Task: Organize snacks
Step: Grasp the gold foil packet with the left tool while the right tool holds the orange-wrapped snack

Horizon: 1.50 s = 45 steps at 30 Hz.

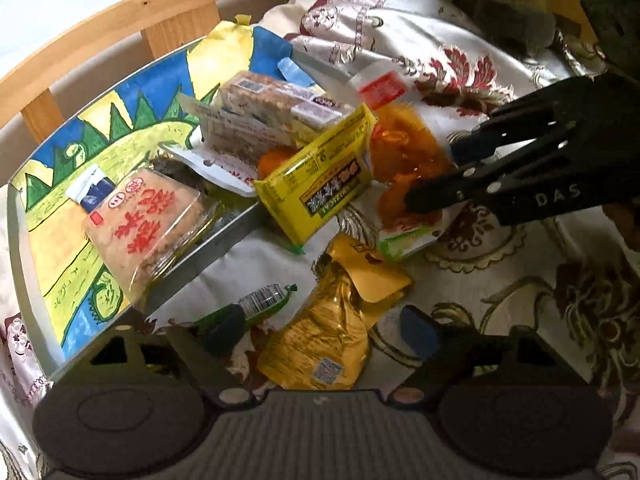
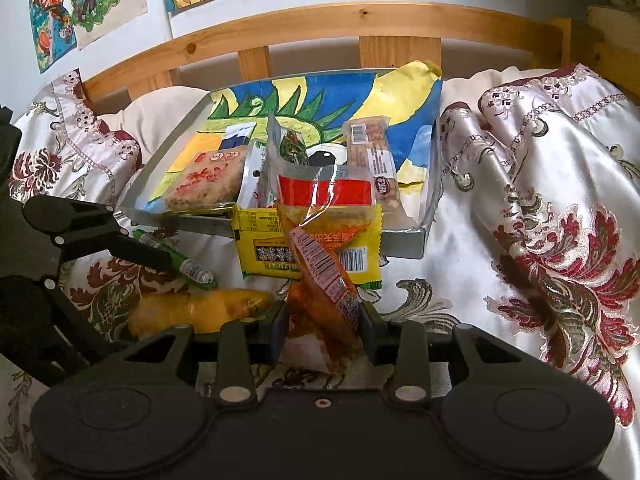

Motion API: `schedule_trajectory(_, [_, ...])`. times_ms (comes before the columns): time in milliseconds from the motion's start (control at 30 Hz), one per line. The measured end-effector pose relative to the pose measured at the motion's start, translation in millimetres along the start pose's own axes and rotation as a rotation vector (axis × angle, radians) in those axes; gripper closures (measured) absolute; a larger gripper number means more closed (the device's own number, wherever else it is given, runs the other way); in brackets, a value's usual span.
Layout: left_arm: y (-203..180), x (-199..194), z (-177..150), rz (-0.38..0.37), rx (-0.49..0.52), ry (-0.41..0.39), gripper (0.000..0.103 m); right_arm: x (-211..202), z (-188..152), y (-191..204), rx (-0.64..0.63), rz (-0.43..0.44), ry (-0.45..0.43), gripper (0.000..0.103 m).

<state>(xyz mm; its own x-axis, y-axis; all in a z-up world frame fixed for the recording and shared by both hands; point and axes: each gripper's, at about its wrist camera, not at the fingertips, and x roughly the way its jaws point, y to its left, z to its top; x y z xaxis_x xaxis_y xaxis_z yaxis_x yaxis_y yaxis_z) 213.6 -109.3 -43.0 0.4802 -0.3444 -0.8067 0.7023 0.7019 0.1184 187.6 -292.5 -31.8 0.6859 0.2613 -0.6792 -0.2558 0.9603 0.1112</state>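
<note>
A shallow grey box lined with a painted drawing holds several snacks, among them a clear packet with red characters and a nut bar. A yellow packet leans over the box's front wall. My right gripper is shut on an orange clear packet beside the box. My left gripper is open over a golden packet and a green stick snack on the cloth.
A satin floral cloth covers the surface, bunched at the back and right. A wooden rail runs behind the box. Drawings hang on the wall.
</note>
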Motion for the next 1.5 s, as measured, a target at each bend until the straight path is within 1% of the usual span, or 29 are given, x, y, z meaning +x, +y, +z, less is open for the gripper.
schedule_trajectory(133, [-1.8, 4.4, 0.5, -0.006, -0.019, -0.004, 0.021, 0.9, 0.3, -1.5, 0.004, 0.002, -0.002, 0.064])
schedule_trajectory(200, [-4.6, 5.8, 1.0, -0.015, -0.011, -0.007, 0.022, 1.4, 0.2, -1.6, 0.003, 0.002, -0.002, 0.064])
schedule_trajectory(300, [-8.2, 8.9, 3.3, -0.04, 0.003, 0.002, 0.023, 3.6, 0.4, -3.5, 0.006, 0.007, 0.003, 0.064])
schedule_trajectory(367, [-8.9, 13.0, 5.8, -0.059, 0.001, 0.025, 0.023, 6.3, 0.7, -6.5, 0.015, 0.013, 0.01, 0.064])
schedule_trajectory(433, [-6.6, 17.0, 7.8, -0.067, -0.004, 0.041, 0.02, 8.3, 0.6, -9.2, 0.024, 0.019, 0.014, 0.063])
schedule_trajectory(533, [5.9, 23.5, 9.1, -0.103, -0.079, 0.071, 0.013, 9.2, 0.5, -10.0, 0.028, 0.02, 0.014, 0.061])
schedule_trajectory(667, [18.0, 28.9, 6.7, -0.138, -0.16, 0.075, 0.011, 12.5, -0.4, -10.8, 0.028, 0.019, 0.013, 0.055])
schedule_trajectory(767, [17.5, 27.3, 5.1, -0.139, -0.17, 0.071, 0.014, 15.2, -0.1, -13.8, 0.043, 0.03, 0.016, 0.054])
schedule_trajectory(867, [18.5, 21.5, 3.1, -0.152, -0.19, 0.068, 0.022, 15.4, 0.3, -13.4, 0.045, 0.031, 0.017, 0.054])
schedule_trajectory(933, [19.1, 17.3, 2.0, -0.163, -0.215, 0.068, 0.03, 15.4, 0.2, -12.5, 0.041, 0.032, 0.016, 0.055])
schedule_trajectory(967, [19.6, 15.1, 1.0, -0.168, -0.227, 0.069, 0.032, 15.7, 0.5, -12.4, 0.04, 0.035, 0.017, 0.057])
schedule_trajectory(1033, [20.5, 12.2, 0.8, -0.18, -0.257, 0.071, 0.039, 15.4, 0.7, -11.6, 0.038, 0.042, 0.018, 0.06])
schedule_trajectory(1067, [22.9, 9.2, -0.8, -0.195, -0.282, 0.072, 0.039, 14.9, 0.9, -10.8, 0.037, 0.044, 0.017, 0.063])
schedule_trajectory(1133, [25.9, 6.1, -2.5, -0.229, -0.321, 0.074, 0.039, 13.6, 1.5, -9.5, 0.031, 0.043, 0.015, 0.064])
schedule_trajectory(1200, [26.7, 5.0, -3.3, -0.232, -0.334, 0.071, 0.039, 12.9, 2.2, -8.5, 0.027, 0.039, 0.013, 0.064])
schedule_trajectory(1267, [24.4, 8.7, -0.7, -0.223, -0.336, 0.067, 0.037, 12.8, 2.3, -9.0, 0.026, 0.036, 0.012, 0.064])
schedule_trajectory(1333, [22.2, 13.2, 2.6, -0.218, -0.323, 0.066, 0.03, 13.0, 2.2, -9.9, 0.029, 0.037, 0.012, 0.064])
schedule_trajectory(1367, [21.0, 15.4, 4.5, -0.218, -0.313, 0.065, 0.028, 13.3, 2.1, -10.7, 0.032, 0.038, 0.013, 0.064])
schedule_trajectory(1433, [18.3, 19.9, 7.8, -0.211, -0.294, 0.065, 0.026, 13.4, 1.7, -12.4, 0.038, 0.042, 0.013, 0.064])
schedule_trajectory(1500, [17.5, 24.2, 11.1, -0.206, -0.278, 0.063, 0.026, 13.8, 1.1, -12.9, 0.045, 0.045, 0.013, 0.063])
